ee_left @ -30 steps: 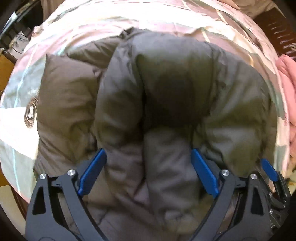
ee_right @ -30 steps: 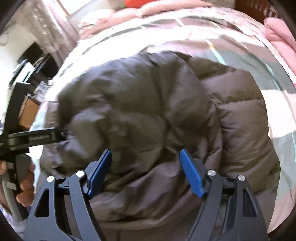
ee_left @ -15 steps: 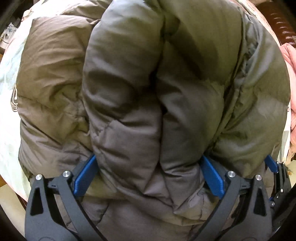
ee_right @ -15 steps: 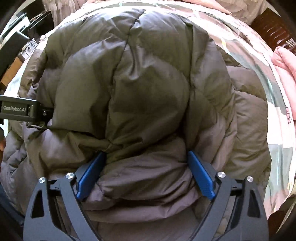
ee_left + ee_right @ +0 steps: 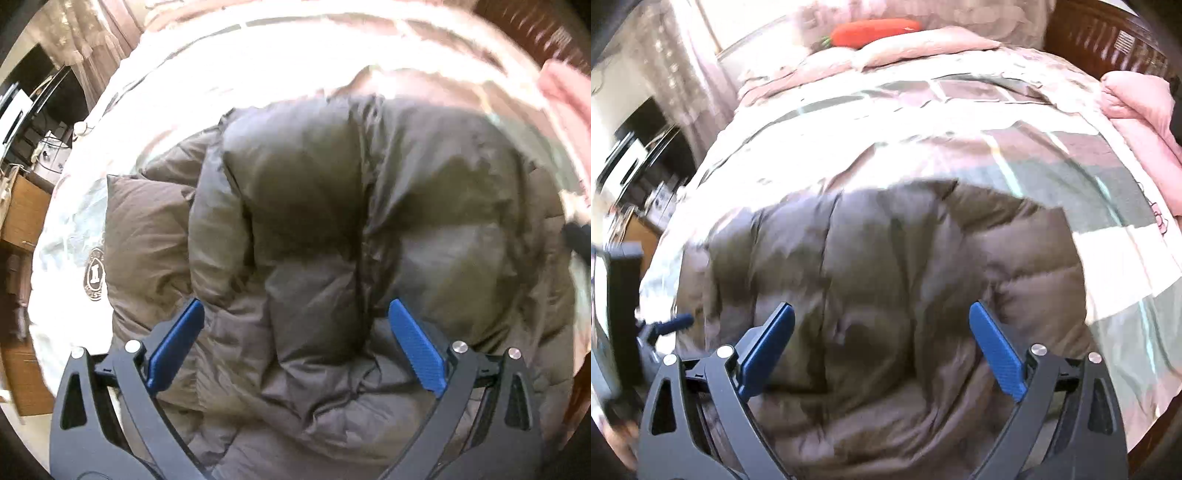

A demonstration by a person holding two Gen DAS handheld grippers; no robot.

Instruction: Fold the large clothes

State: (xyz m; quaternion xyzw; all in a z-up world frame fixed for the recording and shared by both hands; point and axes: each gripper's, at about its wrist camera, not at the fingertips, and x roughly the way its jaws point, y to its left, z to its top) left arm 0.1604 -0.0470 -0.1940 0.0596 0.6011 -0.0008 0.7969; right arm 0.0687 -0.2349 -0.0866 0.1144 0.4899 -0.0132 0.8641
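- Lying bunched on the checked bedspread [image 5: 1015,147], the brown puffer jacket [image 5: 369,221] sits below and ahead of both tongs, one padded half doubled over the other so a thick roll runs forward from between the left tongs' blue pads.
- Compared with half a second ago, when the jacket filled both views and bulged right up against the pads, it now looks smaller and bedspread shows all round it: both tongs have drawn back from the bundle.
- The left tongs [image 5: 295,350] stand wide open; the jacket lies beyond the pads, which press on nothing.
- The right tongs [image 5: 882,347] have just been opening and now also gape wide, with jacket visible in the gap but not pinched.
- In the right view the other tool's dark body [image 5: 624,317] shows at the left edge, beside the jacket's left side.
- My reading: a fold has just been laid down and let go, so the jacket is roughly halved; being puffy, it may spring open unless pressed flat.
- Farther ahead of the right tongs lie a pink quilt [image 5: 1137,110] and an orange carrot-shaped cushion [image 5: 875,31], well apart from the jacket.
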